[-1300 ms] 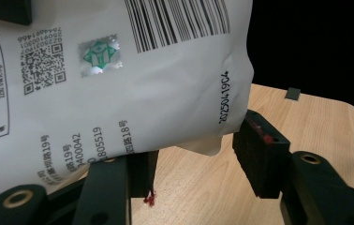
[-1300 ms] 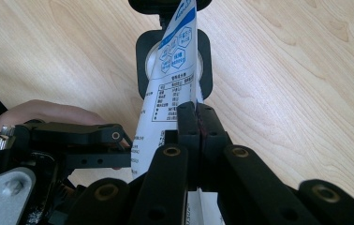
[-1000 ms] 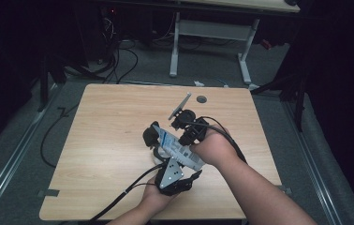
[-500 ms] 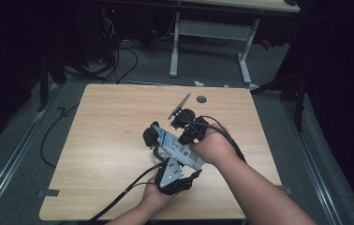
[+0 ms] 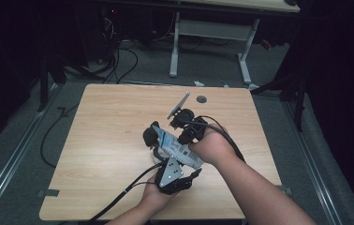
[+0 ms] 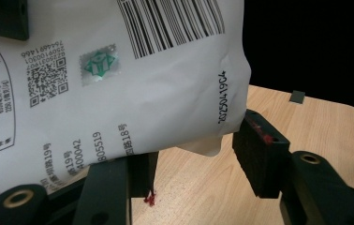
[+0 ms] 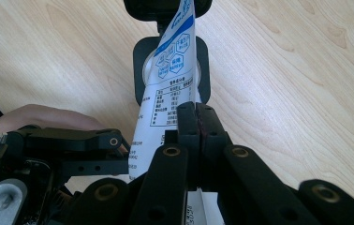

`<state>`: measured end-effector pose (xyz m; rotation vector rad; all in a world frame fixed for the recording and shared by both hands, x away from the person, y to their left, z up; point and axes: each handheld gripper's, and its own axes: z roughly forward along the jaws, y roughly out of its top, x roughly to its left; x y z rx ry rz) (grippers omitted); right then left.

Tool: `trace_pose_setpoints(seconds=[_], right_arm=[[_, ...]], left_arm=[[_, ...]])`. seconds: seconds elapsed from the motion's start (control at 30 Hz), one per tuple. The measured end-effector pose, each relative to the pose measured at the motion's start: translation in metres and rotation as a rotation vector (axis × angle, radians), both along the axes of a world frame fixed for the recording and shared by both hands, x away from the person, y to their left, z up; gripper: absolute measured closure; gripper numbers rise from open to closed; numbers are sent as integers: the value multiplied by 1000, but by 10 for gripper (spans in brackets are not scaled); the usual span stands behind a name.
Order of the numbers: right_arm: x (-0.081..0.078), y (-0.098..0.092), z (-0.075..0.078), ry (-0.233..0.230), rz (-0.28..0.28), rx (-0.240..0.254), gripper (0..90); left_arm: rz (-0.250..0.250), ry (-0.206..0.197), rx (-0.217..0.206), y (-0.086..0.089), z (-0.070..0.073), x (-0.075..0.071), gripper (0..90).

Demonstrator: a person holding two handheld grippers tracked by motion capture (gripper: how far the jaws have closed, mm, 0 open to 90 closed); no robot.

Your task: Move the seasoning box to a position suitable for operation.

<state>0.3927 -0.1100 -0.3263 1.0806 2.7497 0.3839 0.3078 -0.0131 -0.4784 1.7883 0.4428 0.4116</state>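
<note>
A white pouch (image 5: pixel 177 149) with blue print and a barcode is held up over the wooden table (image 5: pixel 109 122), near its front. My right gripper (image 5: pixel 178 140) comes at it from the right and is shut on the pouch's thin edge (image 7: pixel 170 84), pads (image 7: pixel 188 123) pressed together. My left gripper (image 5: pixel 163 157) reaches up from below. The pouch's printed body (image 6: pixel 119 93) sits between its jaws, its side against the right pad (image 6: pixel 259 154). The pouch's far end reaches over a black holder (image 5: pixel 151 136) on the table.
A round cable hole (image 5: pixel 201 99) lies near the table's far edge. Black cables (image 5: pixel 119 197) trail off the front edge from the grippers. A second desk with white legs (image 5: pixel 175 47) stands beyond, with cables on the floor.
</note>
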Motion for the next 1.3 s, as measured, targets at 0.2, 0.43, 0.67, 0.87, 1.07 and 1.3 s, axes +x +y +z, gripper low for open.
trace_pose_setpoints(seconds=[0.2, 0.43, 0.67, 0.87, 1.07, 1.3], right_arm=[[0, 0, 0, 1, 1, -5, 900], [1, 2, 0, 3, 2, -2, 900], [1, 2, 0, 1, 6, -5, 900], [2, 2, 0, -1, 14, -6, 900], [2, 3, 0, -2, 14, -9, 900], [3, 5, 1, -8, 23, -13, 900]], left_arm=[[1, 3, -12, 0, 0, 0, 523], [3, 3, -16, 0, 1, 0, 523], [4, 6, -21, 0, 1, 0, 524], [3, 5, -25, 0, 2, 1, 524], [3, 2, -27, 0, 3, 1, 524], [7, -3, -31, 1, 5, 2, 525]])
